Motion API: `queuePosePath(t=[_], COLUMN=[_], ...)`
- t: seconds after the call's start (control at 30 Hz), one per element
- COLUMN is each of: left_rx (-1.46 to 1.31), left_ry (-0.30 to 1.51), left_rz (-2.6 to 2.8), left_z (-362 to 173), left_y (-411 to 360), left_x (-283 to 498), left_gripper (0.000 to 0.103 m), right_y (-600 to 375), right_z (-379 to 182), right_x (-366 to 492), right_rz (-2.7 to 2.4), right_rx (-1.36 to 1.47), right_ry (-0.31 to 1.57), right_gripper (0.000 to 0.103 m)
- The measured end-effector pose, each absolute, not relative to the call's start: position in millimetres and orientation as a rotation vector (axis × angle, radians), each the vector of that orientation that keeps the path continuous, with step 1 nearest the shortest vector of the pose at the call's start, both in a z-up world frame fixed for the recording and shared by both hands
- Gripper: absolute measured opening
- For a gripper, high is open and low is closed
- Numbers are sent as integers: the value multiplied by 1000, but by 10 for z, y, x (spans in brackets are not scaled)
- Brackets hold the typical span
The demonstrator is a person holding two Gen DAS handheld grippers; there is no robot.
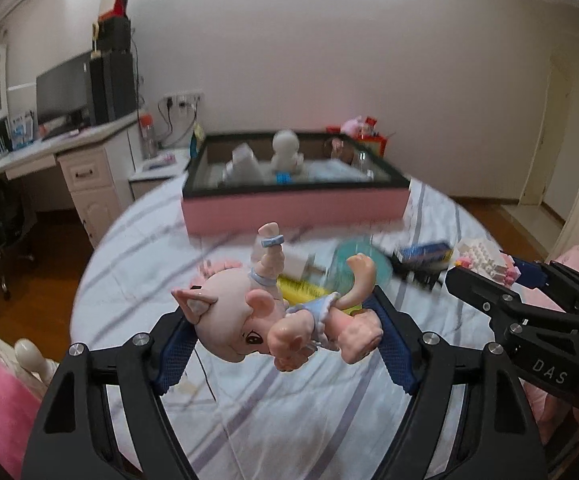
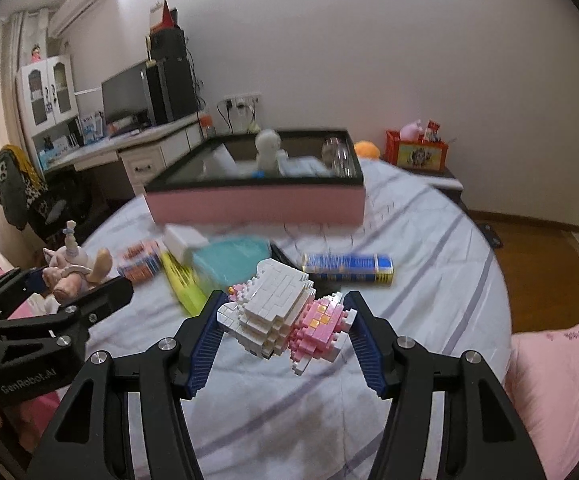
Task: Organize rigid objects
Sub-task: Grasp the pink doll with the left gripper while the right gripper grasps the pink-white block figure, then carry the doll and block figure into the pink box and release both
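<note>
Left gripper (image 1: 285, 332) pinching pig doll (image 1: 273, 320), right gripper (image 2: 285, 328) clamping brick model (image 2: 285, 320), both short of pink box (image 2: 255, 202).

- Pink box (image 1: 293, 210), centre frame, left wrist view: motion-blurred; contents smeared. White figure (image 1: 285, 152) readable as shape only; items beside it not identifiable.
- Clutter on striped bedsheet (image 1: 137, 248) behind pig doll (image 1: 265, 320): teal object (image 1: 345, 268) and yellow object (image 1: 301, 290) blurred, partly hidden by doll.
- Blue-yellow carton (image 2: 347, 266), right wrist view: print unreadable.
- Brick model (image 2: 285, 316): underside hidden.
- Desk (image 1: 29, 152), upper left: small items too small to tell.
- Both grippers' bodies cut off by bottom edge.
</note>
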State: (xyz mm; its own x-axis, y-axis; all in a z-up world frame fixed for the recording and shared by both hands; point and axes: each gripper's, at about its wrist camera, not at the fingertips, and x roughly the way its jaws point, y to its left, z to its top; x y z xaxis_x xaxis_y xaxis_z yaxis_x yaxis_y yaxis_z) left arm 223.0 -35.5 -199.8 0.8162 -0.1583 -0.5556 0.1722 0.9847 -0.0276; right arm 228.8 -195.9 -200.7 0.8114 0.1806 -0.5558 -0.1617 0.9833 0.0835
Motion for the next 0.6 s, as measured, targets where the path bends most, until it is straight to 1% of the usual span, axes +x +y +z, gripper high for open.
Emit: queuePosePath(t=[0.33, 0.6], left_rx=[41, 58], left_ry=[416, 348], left_rz=[-130, -111], left_z=[-1390, -1150], left_y=[-371, -376], left_x=[2281, 2408], left_gripper=[80, 80], right_y=[-1916, -1812], right_z=[-1486, -1219], right_x=[2355, 2521], right_rz=[200, 224], right_rx=[25, -3], right_ry=[468, 406], right_gripper=[61, 61])
